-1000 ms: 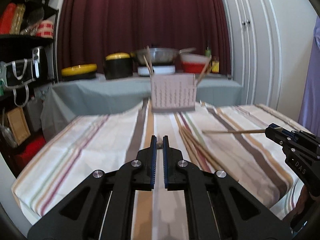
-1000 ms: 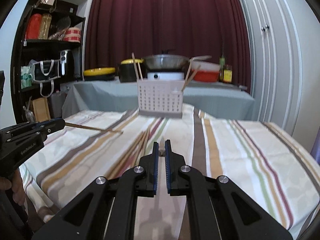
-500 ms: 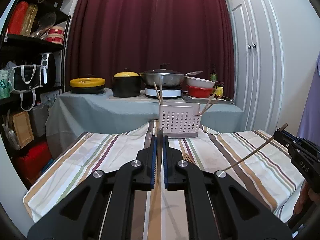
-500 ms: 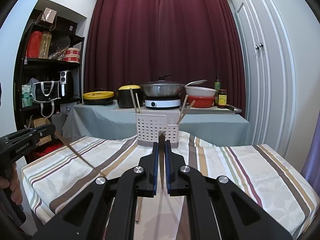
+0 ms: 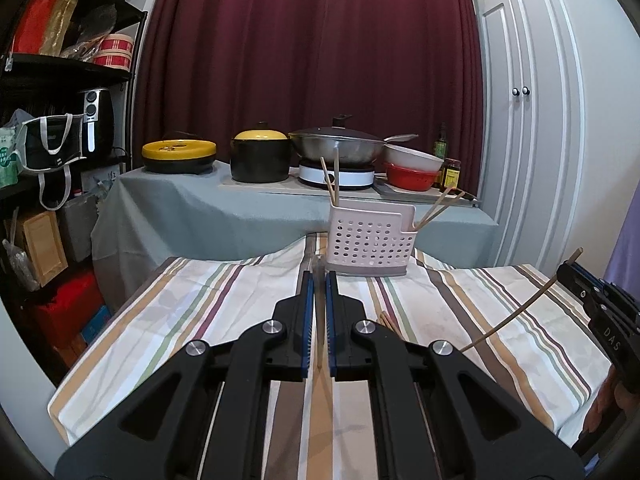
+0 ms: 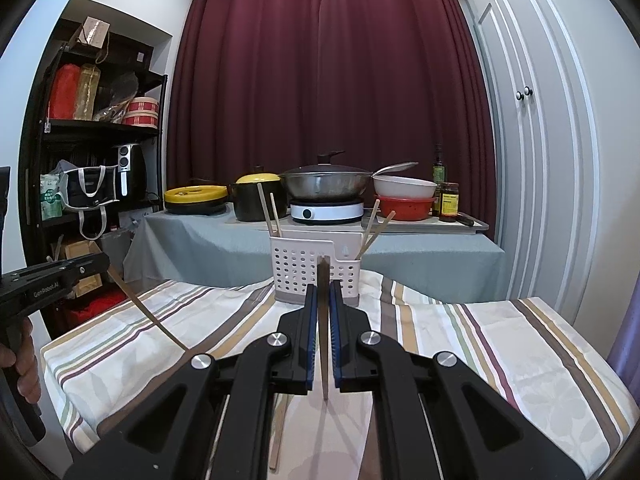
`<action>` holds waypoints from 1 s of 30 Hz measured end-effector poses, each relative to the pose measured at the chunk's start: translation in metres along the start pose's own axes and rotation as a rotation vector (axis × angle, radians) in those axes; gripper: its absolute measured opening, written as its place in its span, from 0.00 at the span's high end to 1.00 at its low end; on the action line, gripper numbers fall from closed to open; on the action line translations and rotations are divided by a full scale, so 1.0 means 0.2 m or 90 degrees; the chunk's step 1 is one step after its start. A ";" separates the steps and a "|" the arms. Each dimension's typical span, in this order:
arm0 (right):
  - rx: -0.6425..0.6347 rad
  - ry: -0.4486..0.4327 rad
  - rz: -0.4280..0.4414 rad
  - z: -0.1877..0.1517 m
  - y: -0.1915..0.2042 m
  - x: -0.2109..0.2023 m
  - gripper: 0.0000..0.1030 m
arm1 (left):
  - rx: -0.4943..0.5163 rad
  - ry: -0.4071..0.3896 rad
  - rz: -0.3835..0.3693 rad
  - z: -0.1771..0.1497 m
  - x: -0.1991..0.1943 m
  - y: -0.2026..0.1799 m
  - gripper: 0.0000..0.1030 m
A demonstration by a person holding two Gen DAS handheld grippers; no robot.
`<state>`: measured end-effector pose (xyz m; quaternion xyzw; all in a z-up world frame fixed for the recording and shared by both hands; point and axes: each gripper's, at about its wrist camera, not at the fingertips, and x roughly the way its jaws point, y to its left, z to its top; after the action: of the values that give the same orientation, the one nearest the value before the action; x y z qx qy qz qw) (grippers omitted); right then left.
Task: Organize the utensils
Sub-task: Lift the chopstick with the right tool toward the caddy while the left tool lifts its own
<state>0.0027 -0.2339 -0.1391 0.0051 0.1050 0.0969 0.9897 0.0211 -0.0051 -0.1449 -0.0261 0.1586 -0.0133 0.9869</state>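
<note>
Both grippers clamped on chopsticks.
Left gripper (image 5: 319,280) pinches a chopstick (image 5: 319,320); right gripper (image 6: 322,292) pinches another (image 6: 323,344), caddy (image 6: 316,272) ahead.

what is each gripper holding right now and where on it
Each holds one chopstick. The left gripper is shut on a chopstick near its upper end; the right gripper pinches another chopstick likewise, both hanging down over the striped tablecloth.

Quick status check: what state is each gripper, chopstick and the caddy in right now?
Left hand-held gripper: shut on a chopstick, lifted off the table.
Right hand-held gripper: shut on another chopstick, also lifted.
Utensil caddy: upright on the striped tablecloth, two chopsticks at each end.
Loose chopsticks: lying flat on the cloth.
Wok: lidded.
</note>
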 end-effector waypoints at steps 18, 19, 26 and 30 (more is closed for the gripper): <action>0.035 0.016 0.006 0.10 -0.07 0.16 0.93 | 0.017 0.021 0.016 0.18 0.22 0.00 0.94; 0.035 0.015 0.006 0.10 -0.07 0.16 0.93 | 0.018 0.021 0.015 0.18 0.23 0.00 0.94; 0.028 0.011 0.010 0.15 -0.08 0.22 0.93 | 0.028 0.021 0.010 0.24 0.27 -0.01 0.94; 0.026 0.004 0.020 0.19 -0.08 0.26 0.93 | 0.032 0.013 0.001 0.30 0.29 -0.02 0.94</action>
<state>0.0641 -0.2396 -0.1130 0.0268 0.1097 0.1100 0.9875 0.0951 -0.0081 -0.1058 -0.0009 0.1686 -0.0168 0.9855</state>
